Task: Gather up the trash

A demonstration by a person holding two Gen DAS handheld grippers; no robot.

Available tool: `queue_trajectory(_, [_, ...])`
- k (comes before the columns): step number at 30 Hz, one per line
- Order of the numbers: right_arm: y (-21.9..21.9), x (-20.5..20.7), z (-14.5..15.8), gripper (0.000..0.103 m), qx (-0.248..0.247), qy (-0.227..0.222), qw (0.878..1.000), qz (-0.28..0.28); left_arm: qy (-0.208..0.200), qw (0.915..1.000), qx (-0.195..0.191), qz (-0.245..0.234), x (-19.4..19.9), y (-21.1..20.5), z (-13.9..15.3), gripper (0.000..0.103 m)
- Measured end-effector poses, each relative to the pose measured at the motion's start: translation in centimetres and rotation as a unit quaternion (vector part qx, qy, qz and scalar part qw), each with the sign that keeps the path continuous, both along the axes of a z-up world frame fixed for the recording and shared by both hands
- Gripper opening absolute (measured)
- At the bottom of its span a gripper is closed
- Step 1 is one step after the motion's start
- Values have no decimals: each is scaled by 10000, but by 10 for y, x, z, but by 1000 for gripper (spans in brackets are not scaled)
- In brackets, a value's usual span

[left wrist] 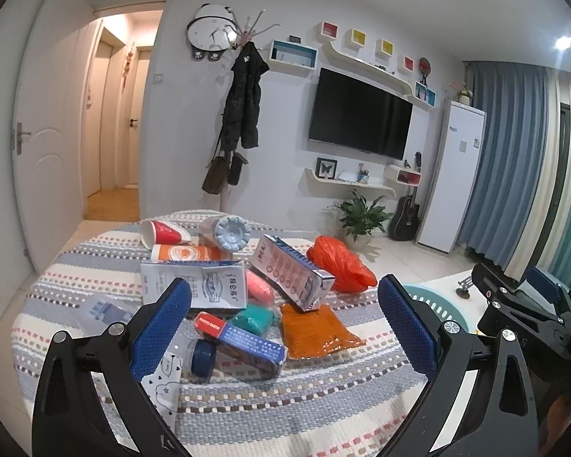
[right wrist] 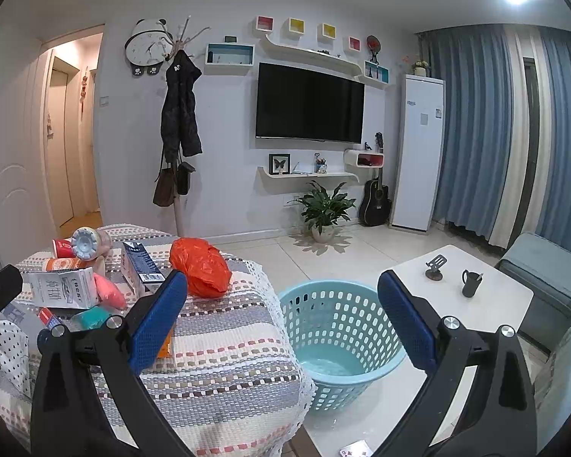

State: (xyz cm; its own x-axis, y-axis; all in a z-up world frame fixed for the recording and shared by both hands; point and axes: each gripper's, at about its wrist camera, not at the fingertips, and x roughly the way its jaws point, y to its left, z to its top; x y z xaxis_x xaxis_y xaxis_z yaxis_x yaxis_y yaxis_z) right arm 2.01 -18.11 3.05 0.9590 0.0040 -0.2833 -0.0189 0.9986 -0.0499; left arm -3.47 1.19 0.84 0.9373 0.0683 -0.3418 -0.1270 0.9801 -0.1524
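A pile of trash lies on the striped cloth-covered table (left wrist: 247, 411): milk carton (left wrist: 194, 285), blue-white box (left wrist: 293, 272), orange plastic bag (left wrist: 340, 264), orange packet (left wrist: 316, 329), red-blue box (left wrist: 240, 337), blue-capped bottle (left wrist: 203, 358), teal and pink lumps, red cup (left wrist: 163, 232), clear bottle (left wrist: 224, 232). My left gripper (left wrist: 285, 327) is open and empty, just before the pile. My right gripper (right wrist: 281, 327) is open and empty, above the light blue basket (right wrist: 338, 304), which holds nothing visible. The orange bag (right wrist: 201, 268) shows left of the basket.
A white coffee table (right wrist: 487, 297) holds a dark mug (right wrist: 470, 283) and a small stand (right wrist: 436, 266). A sofa (right wrist: 544, 270) is at the right. A plant, guitar, TV and coat rack stand along the far wall.
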Motion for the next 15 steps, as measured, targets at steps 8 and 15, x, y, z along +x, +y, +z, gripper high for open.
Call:
queue_trajectory(8, [1, 4, 3, 95, 33, 12, 10000, -42, -6, 10000, 39, 14, 1, 2, 0, 95])
queue_trajectory(15, [2, 9, 1, 95, 12, 101, 9999, -22, 44, 10000, -10, -7, 3, 5, -8, 95])
